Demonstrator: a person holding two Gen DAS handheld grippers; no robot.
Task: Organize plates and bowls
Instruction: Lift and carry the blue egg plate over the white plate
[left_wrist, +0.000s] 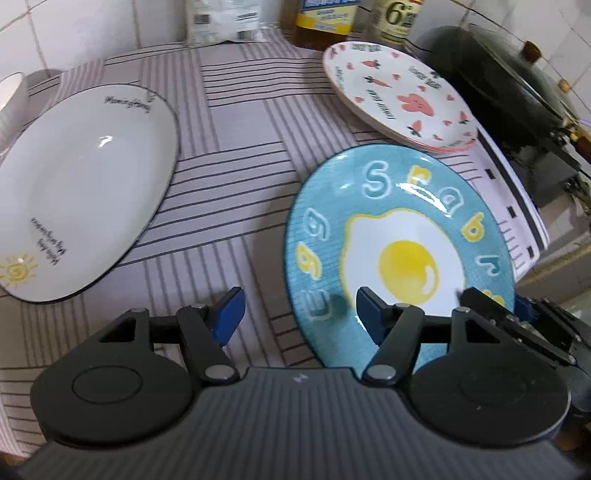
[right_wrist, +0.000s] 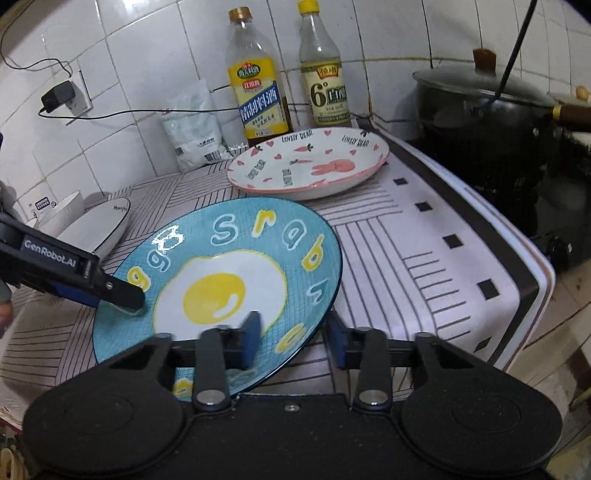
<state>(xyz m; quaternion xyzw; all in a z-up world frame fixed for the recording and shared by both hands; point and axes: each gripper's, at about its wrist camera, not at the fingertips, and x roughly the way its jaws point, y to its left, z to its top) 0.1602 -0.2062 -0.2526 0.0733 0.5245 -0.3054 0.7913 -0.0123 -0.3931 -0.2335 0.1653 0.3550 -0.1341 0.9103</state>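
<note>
Three plates are in view: a blue egg plate (right_wrist: 236, 266), a pink rabbit plate (right_wrist: 308, 164) and a white plate (left_wrist: 85, 184). One white bowl (right_wrist: 62, 210) sits at the far left. Two bottles (right_wrist: 258, 92) stand against the tiled wall, beside one white packet (right_wrist: 194, 125). One black lidded pot (right_wrist: 480, 122) stands at the right. One charger (right_wrist: 59, 96) is plugged into the wall.

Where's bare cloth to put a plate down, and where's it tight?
Free: striped cloth between the white plate and the blue egg plate, running back to the bag. Also cloth right of the egg plate, before the table edge. Tight: back right, where the bunny plate sits by the bottles and black pot.
</note>
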